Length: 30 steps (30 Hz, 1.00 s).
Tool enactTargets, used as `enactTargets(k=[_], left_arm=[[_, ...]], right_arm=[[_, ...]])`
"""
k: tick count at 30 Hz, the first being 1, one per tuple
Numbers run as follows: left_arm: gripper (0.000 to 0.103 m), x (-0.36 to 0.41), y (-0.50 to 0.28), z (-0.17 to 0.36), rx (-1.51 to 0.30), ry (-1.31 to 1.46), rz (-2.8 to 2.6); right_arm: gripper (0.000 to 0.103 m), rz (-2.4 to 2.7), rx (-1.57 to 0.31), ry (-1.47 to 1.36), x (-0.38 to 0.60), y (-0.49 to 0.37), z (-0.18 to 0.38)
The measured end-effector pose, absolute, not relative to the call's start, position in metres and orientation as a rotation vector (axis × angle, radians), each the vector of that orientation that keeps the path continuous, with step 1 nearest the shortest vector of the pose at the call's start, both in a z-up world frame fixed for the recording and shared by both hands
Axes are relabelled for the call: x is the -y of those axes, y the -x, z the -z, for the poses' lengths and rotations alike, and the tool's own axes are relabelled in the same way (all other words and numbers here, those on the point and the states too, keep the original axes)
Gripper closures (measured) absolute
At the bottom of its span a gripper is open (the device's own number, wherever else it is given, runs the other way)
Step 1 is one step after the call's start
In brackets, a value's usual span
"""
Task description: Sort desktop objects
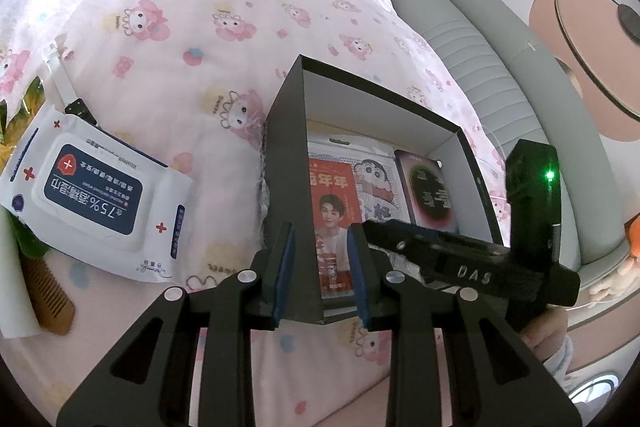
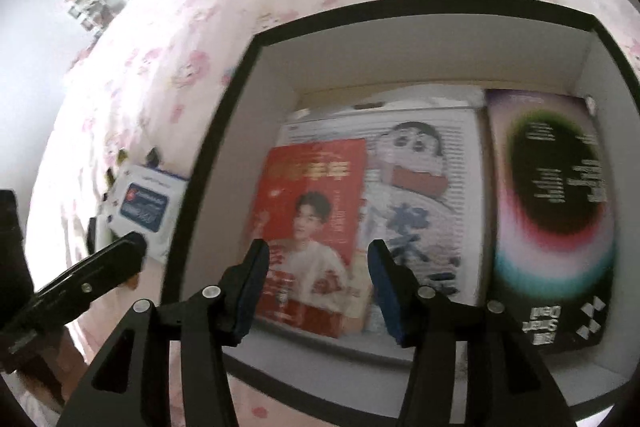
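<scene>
Left wrist view is showing the left gripper (image 1: 322,269) clenching the box (image 1: 286,163) corner; the right gripper (image 2: 318,291), released, is hovering over the red card (image 2: 312,211); next likely the wipes pack (image 1: 94,187).

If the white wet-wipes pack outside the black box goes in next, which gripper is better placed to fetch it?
Right, probably. The right gripper hangs open and empty over the black cardboard box; the left gripper straddles its wall. The white wet-wipes pack lies beside the box.

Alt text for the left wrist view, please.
The left gripper straddles the near corner of an open black box holding a red card. A wipes pack lies left on the pink bedsheet.
</scene>
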<state>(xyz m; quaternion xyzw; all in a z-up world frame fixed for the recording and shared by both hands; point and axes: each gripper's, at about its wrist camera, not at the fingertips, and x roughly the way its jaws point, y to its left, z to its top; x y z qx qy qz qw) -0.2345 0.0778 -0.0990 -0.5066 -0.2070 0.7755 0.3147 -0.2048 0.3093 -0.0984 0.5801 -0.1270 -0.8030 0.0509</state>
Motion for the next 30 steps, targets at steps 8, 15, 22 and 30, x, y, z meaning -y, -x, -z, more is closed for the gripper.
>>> enactTargets(k=[8,15,22,30], left_arm=[[0.077,-0.078,0.235,0.102,0.552,1.349,-2.042],[0.07,-0.075,0.235,0.098,0.51,1.34,-2.124],[0.057,-0.068,0.223,0.06,0.35,1.247,-2.378],[0.025,-0.058,0.195,0.011,0.207,1.094,-2.589]], right_arm=[[0.055,2.376,0.44,-1.866,-0.294,0.211,0.117],[0.055,2.537,0.263,-1.767,-0.274,0.199,0.094],[0.055,2.725,0.202,-1.511,-0.253,0.18,0.045],[0.042,2.822,0.135,-1.369,-0.239,0.152,0.002]])
